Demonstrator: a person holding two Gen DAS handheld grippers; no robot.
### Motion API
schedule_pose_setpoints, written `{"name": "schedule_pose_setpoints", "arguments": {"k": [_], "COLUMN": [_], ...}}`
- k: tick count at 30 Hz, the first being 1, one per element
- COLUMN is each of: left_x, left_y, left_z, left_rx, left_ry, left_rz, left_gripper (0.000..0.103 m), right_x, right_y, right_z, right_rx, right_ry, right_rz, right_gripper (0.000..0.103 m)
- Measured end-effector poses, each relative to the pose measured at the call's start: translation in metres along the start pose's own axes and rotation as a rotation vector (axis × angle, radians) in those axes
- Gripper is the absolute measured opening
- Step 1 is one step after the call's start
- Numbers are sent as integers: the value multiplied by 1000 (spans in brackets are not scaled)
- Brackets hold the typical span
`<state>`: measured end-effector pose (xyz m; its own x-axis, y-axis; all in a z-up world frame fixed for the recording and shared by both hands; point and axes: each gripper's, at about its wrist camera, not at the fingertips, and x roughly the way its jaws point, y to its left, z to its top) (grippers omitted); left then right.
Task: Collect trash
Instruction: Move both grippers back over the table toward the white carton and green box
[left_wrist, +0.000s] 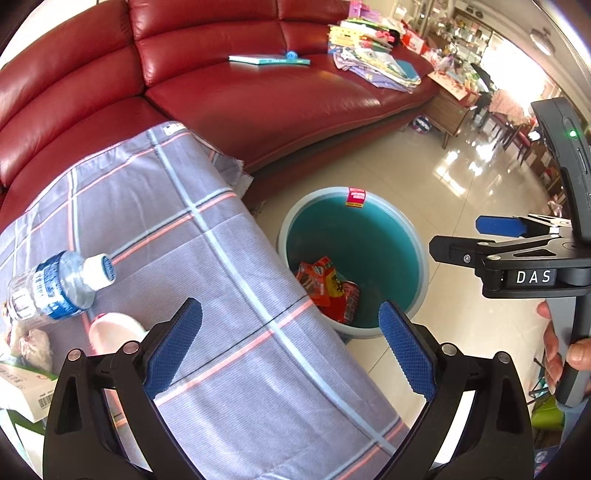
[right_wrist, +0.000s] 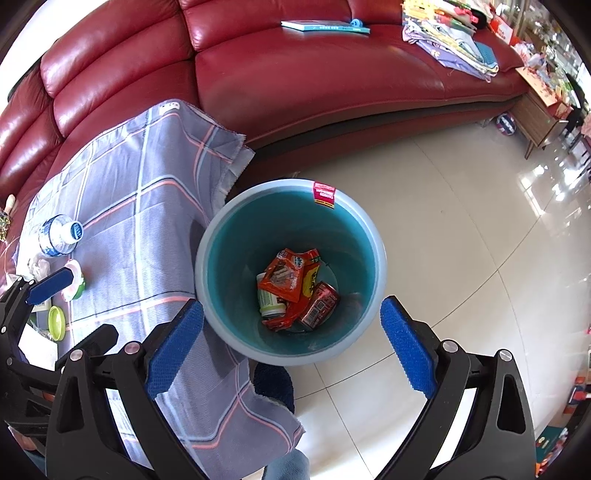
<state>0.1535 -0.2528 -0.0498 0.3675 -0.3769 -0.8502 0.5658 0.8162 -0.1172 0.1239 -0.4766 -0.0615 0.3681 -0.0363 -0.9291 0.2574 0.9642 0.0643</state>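
Observation:
A teal trash bin (right_wrist: 364, 236) stands on the floor beside a cloth-covered table (right_wrist: 147, 229); it also shows in the left wrist view (left_wrist: 413, 240). Inside lie red snack wrappers (right_wrist: 286, 275), a red can (right_wrist: 321, 304) and a white cup (right_wrist: 269, 301). My right gripper (right_wrist: 291, 341) is open and empty above the bin. My left gripper (left_wrist: 291, 345) is open and empty over the table edge. On the table lie a plastic water bottle (left_wrist: 51, 288), a white cup (left_wrist: 110, 330), crumpled paper (left_wrist: 31, 347) and a carton (left_wrist: 22, 387).
A red leather sofa (left_wrist: 277, 99) curves behind the table, with a book (left_wrist: 267, 59) and a pile of papers (left_wrist: 373, 55) on it. A green lid (right_wrist: 56, 322) lies on the table. Glossy tile floor (right_wrist: 461, 240) spreads to the right.

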Motion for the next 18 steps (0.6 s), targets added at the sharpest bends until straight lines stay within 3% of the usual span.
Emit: {"name": "schedule_pose_setpoints", "arguments": {"k": [10,18], "left_x": [-52,-101], "left_y": [52,129], "left_z": [-38,-89], "left_rx": [-66,-172], "left_ry": [-44,-52], "left_rz": [88,212], "left_gripper": [97,97], "right_x": [-10,-10], "right_y": [74,165], "right_z": [-13,-22], "right_rx": [-113,-265], "right_ry": [-1,1], "right_rz": [38,69], "right_gripper": [92,92]}}
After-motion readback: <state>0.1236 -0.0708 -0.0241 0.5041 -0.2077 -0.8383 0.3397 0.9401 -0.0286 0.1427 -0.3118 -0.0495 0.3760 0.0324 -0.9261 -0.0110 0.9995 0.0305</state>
